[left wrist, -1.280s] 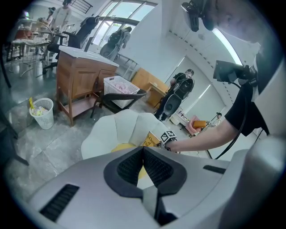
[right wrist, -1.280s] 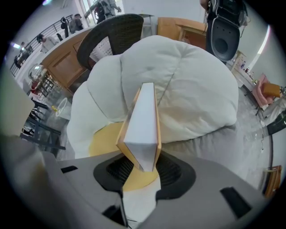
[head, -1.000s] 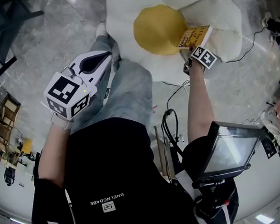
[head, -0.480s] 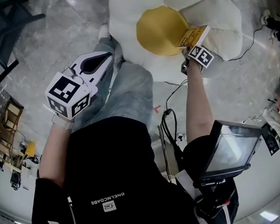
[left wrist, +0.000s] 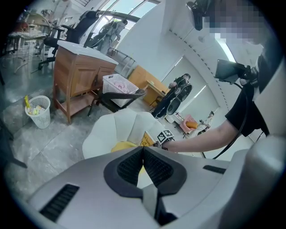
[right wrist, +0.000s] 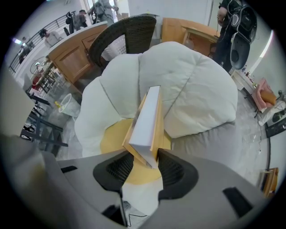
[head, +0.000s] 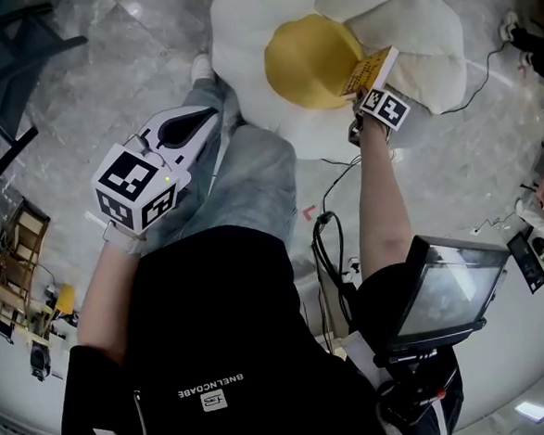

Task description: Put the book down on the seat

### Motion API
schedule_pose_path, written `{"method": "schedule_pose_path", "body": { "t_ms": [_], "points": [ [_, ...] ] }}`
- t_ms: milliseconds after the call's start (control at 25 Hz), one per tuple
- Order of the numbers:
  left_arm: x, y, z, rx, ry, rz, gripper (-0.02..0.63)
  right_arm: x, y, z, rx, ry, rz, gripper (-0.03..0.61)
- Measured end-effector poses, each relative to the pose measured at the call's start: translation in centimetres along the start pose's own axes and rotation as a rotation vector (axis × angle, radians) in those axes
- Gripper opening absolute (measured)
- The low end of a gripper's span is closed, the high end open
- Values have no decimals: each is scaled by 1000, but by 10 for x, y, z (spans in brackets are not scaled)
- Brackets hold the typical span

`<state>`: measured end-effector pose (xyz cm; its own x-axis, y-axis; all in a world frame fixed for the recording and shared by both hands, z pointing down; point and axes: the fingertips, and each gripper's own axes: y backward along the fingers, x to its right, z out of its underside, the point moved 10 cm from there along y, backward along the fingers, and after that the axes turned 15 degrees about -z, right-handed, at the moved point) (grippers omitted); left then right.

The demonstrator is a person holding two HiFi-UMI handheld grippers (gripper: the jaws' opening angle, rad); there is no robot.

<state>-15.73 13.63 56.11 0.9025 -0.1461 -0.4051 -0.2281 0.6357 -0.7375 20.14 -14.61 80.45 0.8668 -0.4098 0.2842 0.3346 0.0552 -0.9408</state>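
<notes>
The white flower-shaped seat (head: 241, 37) has a round yellow centre (head: 309, 60). The left gripper (left wrist: 143, 162), its jaws pressed together on nothing, hangs over the person's leg (head: 251, 181). The right gripper (right wrist: 145, 167) clamps the yellow book (right wrist: 146, 125), which stands edge-up above the yellow centre.

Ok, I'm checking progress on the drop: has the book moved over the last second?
Yes, slightly. The book, clamped in the right gripper, has edged left in the head view, further over the seat's yellow centre.
</notes>
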Motion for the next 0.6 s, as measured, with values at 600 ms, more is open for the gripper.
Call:
{"method": "schedule_pose_path", "body": {
  "t_ms": [600],
  "points": [
    [10,24,-15,12,-42,40,14,-27,52,12,43,10,-27,167]
  ]
}}
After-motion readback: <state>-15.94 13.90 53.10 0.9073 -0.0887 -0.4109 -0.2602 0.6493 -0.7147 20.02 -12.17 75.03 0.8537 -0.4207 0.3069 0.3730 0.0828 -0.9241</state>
